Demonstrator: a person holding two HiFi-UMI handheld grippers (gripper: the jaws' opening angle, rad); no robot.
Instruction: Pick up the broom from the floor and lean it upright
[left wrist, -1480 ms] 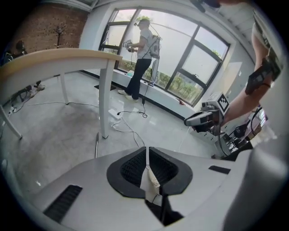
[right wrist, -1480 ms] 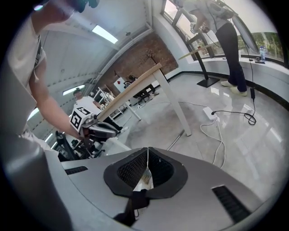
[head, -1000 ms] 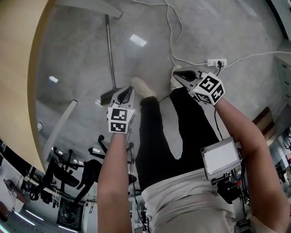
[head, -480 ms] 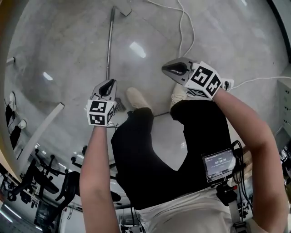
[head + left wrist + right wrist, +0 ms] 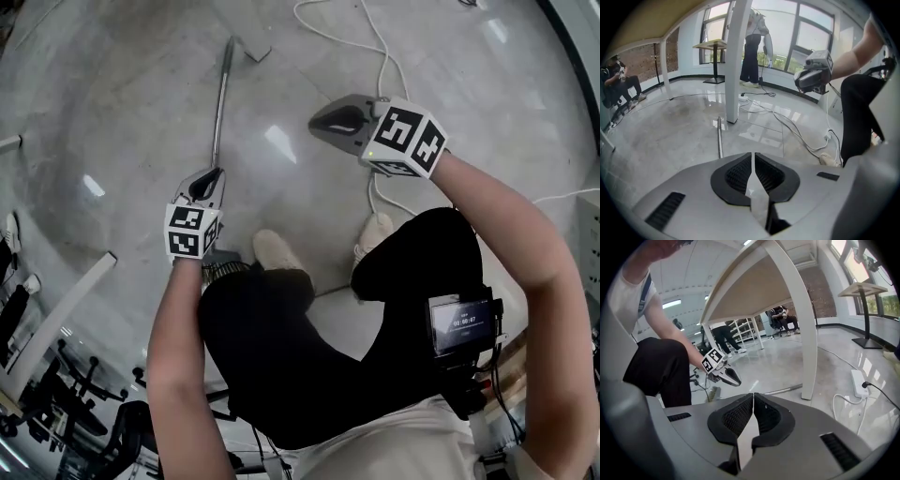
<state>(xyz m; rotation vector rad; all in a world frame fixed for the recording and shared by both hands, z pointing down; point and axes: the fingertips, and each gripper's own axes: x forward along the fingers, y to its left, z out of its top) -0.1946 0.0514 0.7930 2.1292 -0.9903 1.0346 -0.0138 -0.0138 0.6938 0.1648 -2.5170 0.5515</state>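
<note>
The broom lies flat on the grey floor. In the head view its metal handle (image 5: 221,94) runs away from me, and its brush head (image 5: 225,271) lies by my left shoe. My left gripper (image 5: 214,174) hovers shut and empty just over the lower part of the handle. The left gripper view shows the handle (image 5: 719,143) ahead of the shut jaws (image 5: 753,155). My right gripper (image 5: 317,122) is shut and empty, off to the right of the handle. Its view shows the shut jaws (image 5: 753,397), the handle (image 5: 785,390), the brush (image 5: 714,393) and the left gripper (image 5: 723,372).
A white table leg (image 5: 806,333) stands at the far end of the handle, and its foot (image 5: 253,47) shows in the head view. White cables (image 5: 375,47) and a power strip (image 5: 858,380) lie on the floor to the right. My shoes (image 5: 274,249) stand near the brush. People are in the background.
Both grippers have sunk toward the floor. The left one now sits over the lower handle rather than the brush. The right one has rolled and moved up the frame. Both stayed shut.
</note>
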